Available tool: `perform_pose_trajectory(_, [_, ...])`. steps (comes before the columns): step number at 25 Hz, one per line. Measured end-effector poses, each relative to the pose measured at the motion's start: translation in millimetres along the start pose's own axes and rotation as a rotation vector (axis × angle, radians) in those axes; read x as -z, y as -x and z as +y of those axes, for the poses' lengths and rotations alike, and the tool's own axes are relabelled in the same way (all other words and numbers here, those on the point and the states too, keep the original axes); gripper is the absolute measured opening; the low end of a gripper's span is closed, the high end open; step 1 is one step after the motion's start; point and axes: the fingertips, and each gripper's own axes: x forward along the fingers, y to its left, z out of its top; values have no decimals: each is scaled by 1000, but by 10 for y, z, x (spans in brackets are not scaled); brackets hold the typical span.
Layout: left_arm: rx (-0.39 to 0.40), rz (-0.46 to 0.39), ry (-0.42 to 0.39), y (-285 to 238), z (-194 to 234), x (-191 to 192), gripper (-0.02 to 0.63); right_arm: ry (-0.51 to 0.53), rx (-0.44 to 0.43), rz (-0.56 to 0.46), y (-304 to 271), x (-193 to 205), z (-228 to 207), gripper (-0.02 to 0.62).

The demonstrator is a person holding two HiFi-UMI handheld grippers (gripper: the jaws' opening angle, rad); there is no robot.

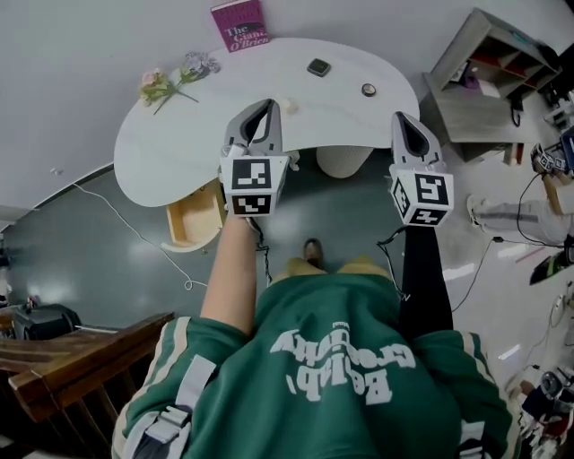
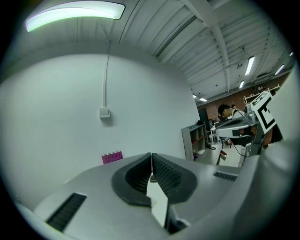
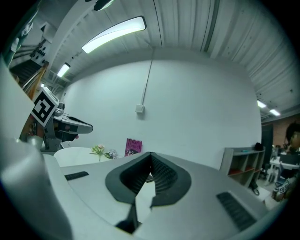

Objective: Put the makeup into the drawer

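A white curved table lies ahead in the head view. On it are a dark square compact and a small round case. A wooden drawer stands pulled out under the table's near left edge. My left gripper reaches over the table's near edge, and my right gripper hovers at the table's right end. Both point level toward the wall. The left gripper is shut with nothing between its pads. The right gripper is shut and empty too.
A pink book leans on the wall and flowers lie at the table's far left. A grey shelf unit stands right of the table. Dark wooden furniture is at lower left, and a cable runs across the floor.
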Motion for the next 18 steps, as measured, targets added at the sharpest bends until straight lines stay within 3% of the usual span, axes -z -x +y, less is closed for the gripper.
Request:
perform_pose_trajectory(6, [17,2,-9,-167,88,32,17,7,17,6,-202,-21,-86,9])
perform_pose_trajectory(18, [-35,42,-16,-473,364,219,17,7,-57,-16,-897,-8,-57,9])
